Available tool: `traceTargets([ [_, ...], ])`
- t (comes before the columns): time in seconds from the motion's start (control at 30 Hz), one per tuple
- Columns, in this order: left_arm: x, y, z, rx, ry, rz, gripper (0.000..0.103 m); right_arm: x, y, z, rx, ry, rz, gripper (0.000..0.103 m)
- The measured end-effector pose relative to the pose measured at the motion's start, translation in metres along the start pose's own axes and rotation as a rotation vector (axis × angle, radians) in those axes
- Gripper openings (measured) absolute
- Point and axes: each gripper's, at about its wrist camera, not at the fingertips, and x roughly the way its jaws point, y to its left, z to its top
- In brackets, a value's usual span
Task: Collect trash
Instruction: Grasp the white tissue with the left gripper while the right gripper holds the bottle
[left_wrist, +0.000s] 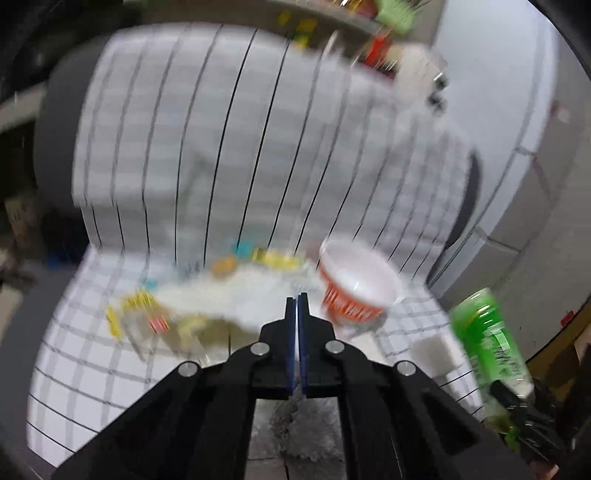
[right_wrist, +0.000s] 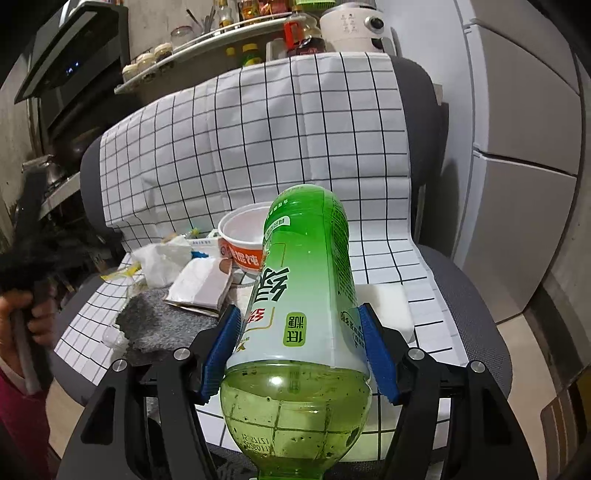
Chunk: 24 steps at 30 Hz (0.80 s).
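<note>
My right gripper (right_wrist: 301, 325) is shut on a green plastic bottle (right_wrist: 306, 280) and holds it above the chair seat; the bottle also shows at the right of the blurred left wrist view (left_wrist: 491, 339). My left gripper (left_wrist: 297, 299) is shut and empty, above the seat in front of the trash pile. On the seat lie an orange and white noodle cup (right_wrist: 243, 240), seen also in the left wrist view (left_wrist: 354, 284), a white plastic bag (right_wrist: 162, 258), a white torn packet (right_wrist: 201, 284) and small yellow wrappers (left_wrist: 138, 306).
A chair covered by a white checked cloth (right_wrist: 258, 129) holds everything. A grey rag (right_wrist: 162, 325) and a white foam block (right_wrist: 384, 306) lie on the seat. A fridge (right_wrist: 524, 147) stands right; a kitchen shelf with jars (right_wrist: 207, 40) is behind. A hand (right_wrist: 22, 317) is at left.
</note>
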Motion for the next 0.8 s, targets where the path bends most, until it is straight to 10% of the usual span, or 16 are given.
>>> traceTargets([
  [0.13, -0.06, -0.016, 0.012, 0.069, -0.115, -0.014, 0.0, -0.015, 0.002, 0.0, 0.0, -0.03, 0.014, 0.065],
  [0.23, -0.058, -0.027, 0.005, 0.096, -0.041, -0.007, 0.0, -0.023, 0.001, -0.001, 0.015, -0.029, 0.041, 0.065],
  [0.37, -0.013, -0.017, -0.018, 0.027, 0.066, 0.037, 0.073, -0.034, 0.002, -0.007, 0.007, -0.028, 0.03, 0.065],
  [0.8, 0.085, 0.017, -0.027, -0.09, 0.208, 0.072, 0.066, -0.015, -0.013, -0.015, 0.011, 0.017, -0.015, 0.065],
])
